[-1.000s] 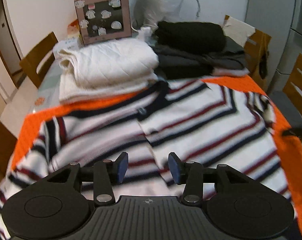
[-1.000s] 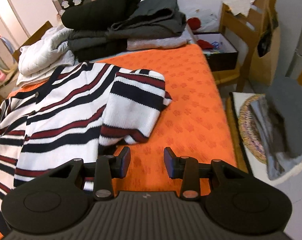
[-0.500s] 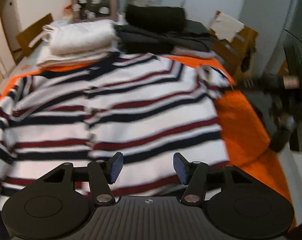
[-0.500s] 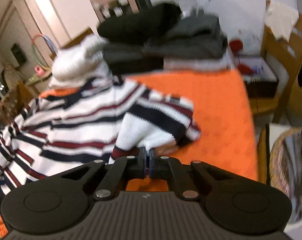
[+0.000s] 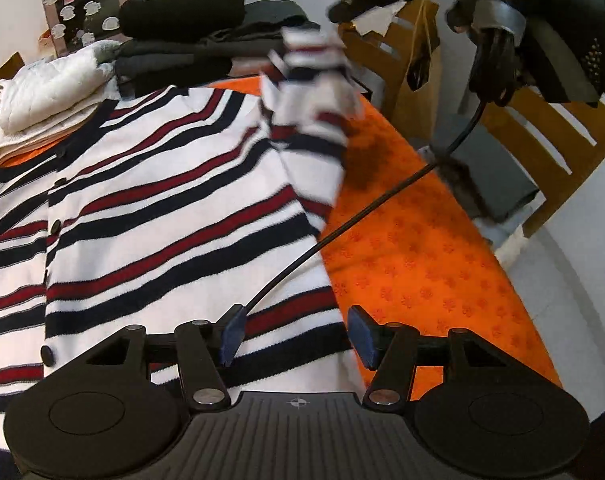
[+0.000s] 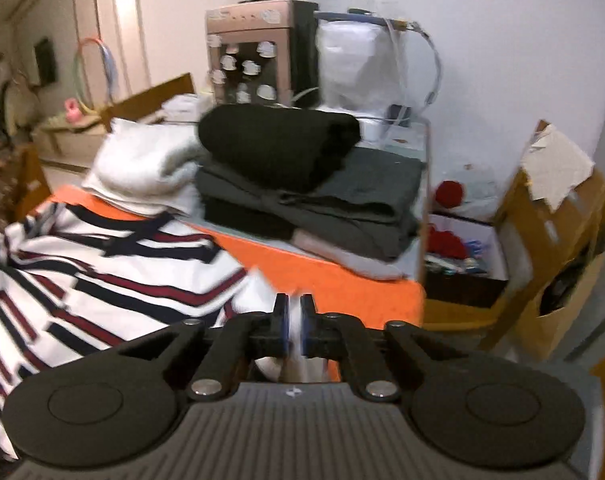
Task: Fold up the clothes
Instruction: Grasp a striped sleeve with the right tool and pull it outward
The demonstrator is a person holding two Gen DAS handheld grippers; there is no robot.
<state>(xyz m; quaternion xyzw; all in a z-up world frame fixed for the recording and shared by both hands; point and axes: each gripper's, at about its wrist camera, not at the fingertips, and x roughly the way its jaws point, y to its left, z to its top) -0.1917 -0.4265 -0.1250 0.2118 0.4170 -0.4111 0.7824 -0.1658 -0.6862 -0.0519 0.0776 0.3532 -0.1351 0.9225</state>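
Note:
A white cardigan (image 5: 162, 208) with navy and red stripes lies spread face up on the orange cloth (image 5: 422, 260). Its right sleeve (image 5: 314, 92) hangs lifted off the cloth, blurred by motion. My right gripper (image 6: 294, 320) pinches white sleeve fabric (image 6: 270, 364) between its pads, and its jaws are opening slightly around the cloth. My left gripper (image 5: 294, 338) hovers open over the cardigan's lower right hem, with nothing gripped. In the left wrist view the right gripper's body and a hand on it show at the top right.
Folded white quilted clothes (image 5: 50, 92) and a stack of dark folded clothes (image 6: 302, 184) fill the table's far end, before a pink box (image 5: 82, 8). A black cable (image 5: 382, 200) crosses the cloth. Wooden chairs (image 5: 542, 128) and a cardboard box (image 6: 558, 220) stand to the right.
My right gripper shut on the sleeve's end and raised it off the cloth. My left gripper travelled right across the cardigan to its right hem and opened a little wider.

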